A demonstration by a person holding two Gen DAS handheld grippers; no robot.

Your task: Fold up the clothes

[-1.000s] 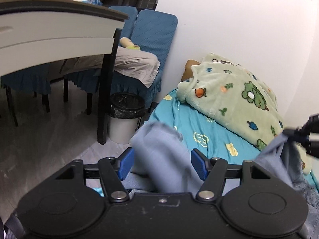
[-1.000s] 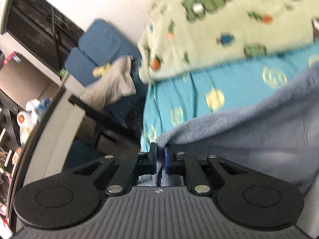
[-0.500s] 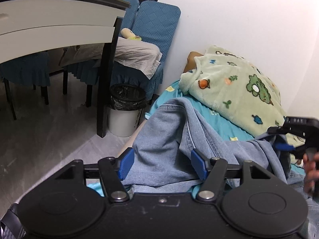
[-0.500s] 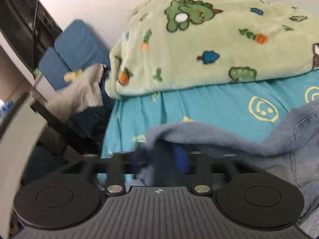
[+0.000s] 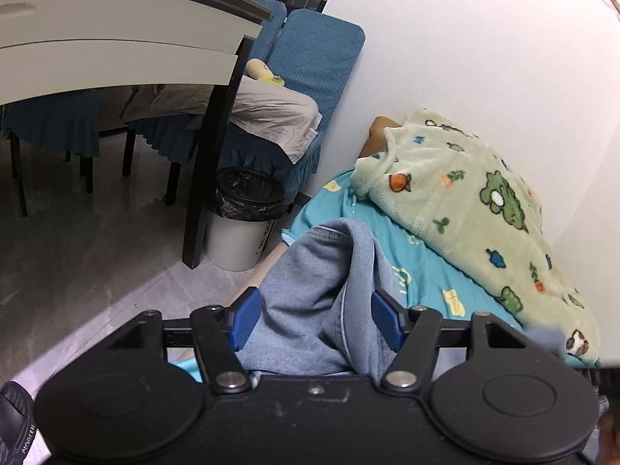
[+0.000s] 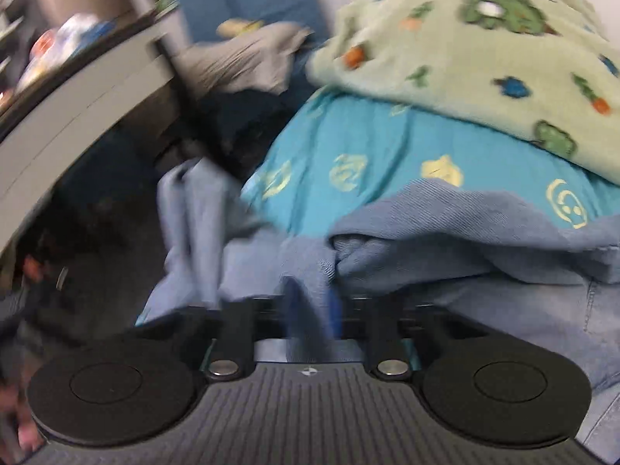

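Jeans on bed.
My left hand-held gripper stood apart around denim; my right hand-held gripper too blurred to tell.

Even, fairly bright indoor light; we see no hard shadows on the white wall, only dimness under the table. The left wrist view is sharp, with strong fisheye bending and dark corners. The right wrist view is motion-blurred throughout, most heavily at left; the blanket pattern smears.
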